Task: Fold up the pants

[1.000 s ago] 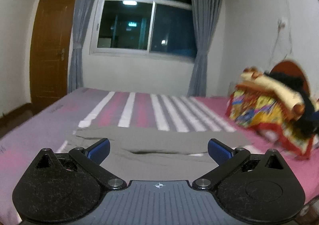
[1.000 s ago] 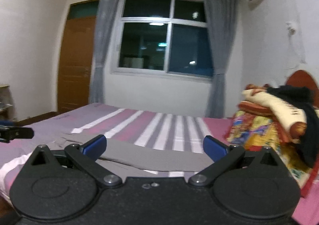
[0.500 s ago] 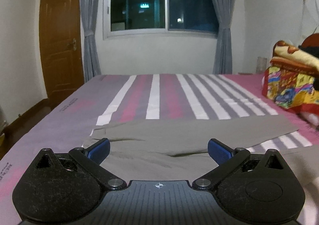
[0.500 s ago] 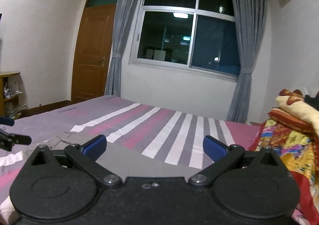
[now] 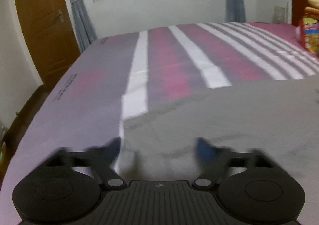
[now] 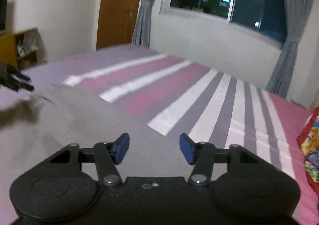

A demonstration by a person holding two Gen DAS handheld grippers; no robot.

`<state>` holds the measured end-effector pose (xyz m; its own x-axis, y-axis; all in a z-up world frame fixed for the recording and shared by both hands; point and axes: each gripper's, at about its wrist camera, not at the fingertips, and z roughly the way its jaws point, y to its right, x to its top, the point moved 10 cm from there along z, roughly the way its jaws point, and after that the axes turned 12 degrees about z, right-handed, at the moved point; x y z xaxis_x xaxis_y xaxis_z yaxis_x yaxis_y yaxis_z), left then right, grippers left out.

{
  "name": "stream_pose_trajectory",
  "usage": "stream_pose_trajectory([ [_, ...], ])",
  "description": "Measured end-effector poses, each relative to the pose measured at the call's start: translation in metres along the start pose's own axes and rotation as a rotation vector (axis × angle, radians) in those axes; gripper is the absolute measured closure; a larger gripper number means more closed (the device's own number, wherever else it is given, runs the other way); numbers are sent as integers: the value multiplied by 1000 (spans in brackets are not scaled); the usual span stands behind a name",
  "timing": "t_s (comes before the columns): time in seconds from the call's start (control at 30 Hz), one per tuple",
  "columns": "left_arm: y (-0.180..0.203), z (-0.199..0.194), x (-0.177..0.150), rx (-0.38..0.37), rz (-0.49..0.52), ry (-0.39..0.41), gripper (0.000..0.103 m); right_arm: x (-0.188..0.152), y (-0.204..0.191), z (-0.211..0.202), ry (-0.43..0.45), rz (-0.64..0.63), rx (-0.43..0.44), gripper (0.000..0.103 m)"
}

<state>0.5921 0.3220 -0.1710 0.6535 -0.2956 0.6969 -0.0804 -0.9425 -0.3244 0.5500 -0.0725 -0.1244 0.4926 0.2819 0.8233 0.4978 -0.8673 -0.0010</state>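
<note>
Grey pants point(image 5: 229, 117) lie flat on a striped pink, purple and white bed point(image 5: 173, 59). My left gripper point(image 5: 159, 146) is open and blurred, low over the pants' left end near the bed's left side. In the right wrist view the pants point(image 6: 79, 117) spread to the left. My right gripper point(image 6: 154, 148) is open and empty, just above the pants' right end. The left gripper also shows in the right wrist view point(image 6: 19, 80) at the far left.
A wooden door point(image 5: 45, 23) and a window with grey curtains point(image 6: 225, 0) are behind the bed. A colourful bundle of bedding point(image 6: 311, 143) sits at the bed's right. A wooden shelf point(image 6: 19, 47) stands by the left wall.
Both grippers have dropped and tilted down toward the bed, close over the pants. The left view is now motion-blurred. Both stay open.
</note>
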Motion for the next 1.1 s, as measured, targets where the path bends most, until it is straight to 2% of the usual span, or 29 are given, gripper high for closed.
stream_pose_trajectory([
  [0.1,-15,43,-3,-48,-22,-42,11,-4,13,46,-59,-28,9,51],
  [0.2,-17,77,-8,-72,50,-97,11,-17,19,81,-138,-74,28,51],
  [0.23,-21,85,-9,-72,61,-97,13,-19,23,91,-157,-82,39,51],
  [0.27,-26,90,-12,-81,55,-92,19,-23,25,99,-173,-92,50,51],
  [0.3,-29,97,-15,-96,43,-100,19,-28,25,107,-193,-100,64,51],
  [0.37,-33,109,-19,-123,29,-116,19,-38,27,121,-238,-104,106,54],
  [0.47,-34,126,-23,-196,-17,-140,19,-43,30,137,-268,-116,141,53],
  [0.53,-36,139,-20,-241,-67,-136,19,-41,31,141,-281,-105,163,52],
  [0.63,-28,144,-18,-275,-77,-120,20,-39,37,146,-327,-98,218,50],
  [0.7,-28,145,-18,-295,-90,-104,48,-38,39,146,-357,-113,252,51],
  [0.77,-27,149,-17,-301,-119,-110,66,-37,42,151,-378,-118,270,52],
  [0.8,-24,151,-16,-293,-112,-117,70,-38,41,152,-394,-110,285,58],
  [0.83,-18,152,-13,-273,-73,-122,74,-39,39,152,-408,-100,304,81],
  [0.87,-15,153,-10,-262,-49,-121,78,-39,37,152,-413,-100,305,92],
  [0.97,-18,145,-7,-237,-52,-117,85,-35,30,144,-383,-155,239,97],
  [1.03,-20,124,1,-202,-13,-52,85,-21,28,121,-299,-171,192,97],
  [1.1,-29,96,6,-194,-22,10,85,-5,22,88,-217,-182,173,97],
])
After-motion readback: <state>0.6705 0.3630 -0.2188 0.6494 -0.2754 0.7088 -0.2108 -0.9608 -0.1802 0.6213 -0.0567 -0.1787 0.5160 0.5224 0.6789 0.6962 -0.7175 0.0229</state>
